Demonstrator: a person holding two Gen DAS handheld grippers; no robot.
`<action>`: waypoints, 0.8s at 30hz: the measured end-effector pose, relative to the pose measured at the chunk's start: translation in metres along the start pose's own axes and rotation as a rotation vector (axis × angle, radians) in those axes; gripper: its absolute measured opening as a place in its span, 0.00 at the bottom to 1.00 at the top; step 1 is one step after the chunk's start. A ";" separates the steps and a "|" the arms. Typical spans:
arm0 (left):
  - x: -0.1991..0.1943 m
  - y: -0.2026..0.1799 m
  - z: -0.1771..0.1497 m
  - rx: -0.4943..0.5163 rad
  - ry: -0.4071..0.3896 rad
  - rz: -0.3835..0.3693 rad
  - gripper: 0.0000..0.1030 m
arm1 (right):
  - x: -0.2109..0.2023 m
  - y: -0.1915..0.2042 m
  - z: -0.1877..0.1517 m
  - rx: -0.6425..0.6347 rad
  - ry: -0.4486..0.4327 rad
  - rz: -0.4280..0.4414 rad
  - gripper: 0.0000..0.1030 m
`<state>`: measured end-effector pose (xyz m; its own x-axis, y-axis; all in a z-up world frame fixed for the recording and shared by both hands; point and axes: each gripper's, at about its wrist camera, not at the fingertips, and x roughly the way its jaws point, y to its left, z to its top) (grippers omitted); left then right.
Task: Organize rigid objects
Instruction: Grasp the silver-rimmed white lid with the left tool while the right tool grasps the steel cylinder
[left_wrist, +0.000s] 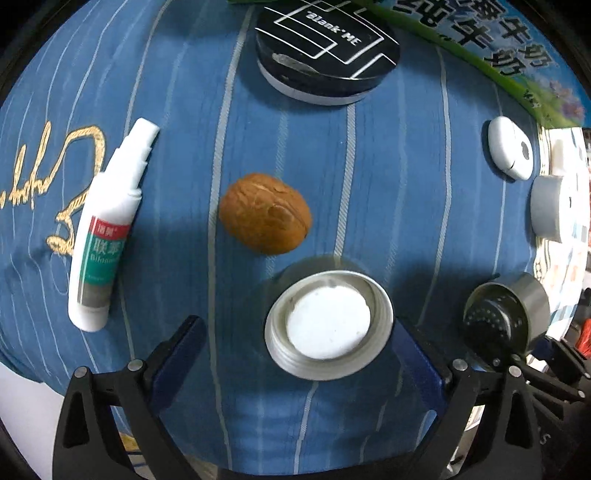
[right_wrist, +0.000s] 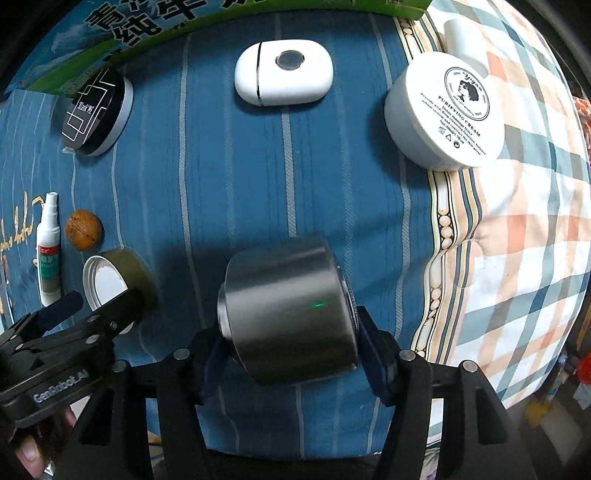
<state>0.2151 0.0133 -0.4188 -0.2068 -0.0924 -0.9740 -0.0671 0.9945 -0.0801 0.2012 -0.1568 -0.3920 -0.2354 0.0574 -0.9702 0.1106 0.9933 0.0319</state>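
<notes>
With the right gripper (right_wrist: 291, 354) clamped on the grey metal cylinder (right_wrist: 288, 310) near the blue striped cloth's (right_wrist: 207, 177) near edge, the left gripper (left_wrist: 295, 354) stands wide around the open lid (left_wrist: 328, 325), apparently ready to grasp it for sorting.

A blue striped cloth (right_wrist: 258, 177) is spread beneath everything, with gold script embroidered (left_wrist: 74, 173) near its left edge. A checked quilt (right_wrist: 517, 240) in orange, white and teal is seen just beside the cloth's right border. A printed carton (right_wrist: 122, 33) with green and blue artwork is set along the cloth's far edge.
</notes>
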 end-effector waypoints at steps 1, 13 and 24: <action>0.002 0.000 -0.001 0.006 0.000 0.005 0.98 | 0.000 -0.002 0.001 0.000 0.001 0.000 0.63; 0.032 -0.025 -0.019 0.092 -0.004 0.093 0.60 | -0.016 -0.018 0.011 0.030 0.006 -0.027 0.63; 0.043 -0.017 -0.053 0.072 -0.013 0.094 0.67 | -0.006 -0.023 0.026 0.053 0.045 -0.017 0.62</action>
<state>0.1559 -0.0103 -0.4480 -0.1961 0.0015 -0.9806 0.0227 0.9997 -0.0030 0.2254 -0.1825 -0.3936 -0.2807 0.0459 -0.9587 0.1567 0.9876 0.0014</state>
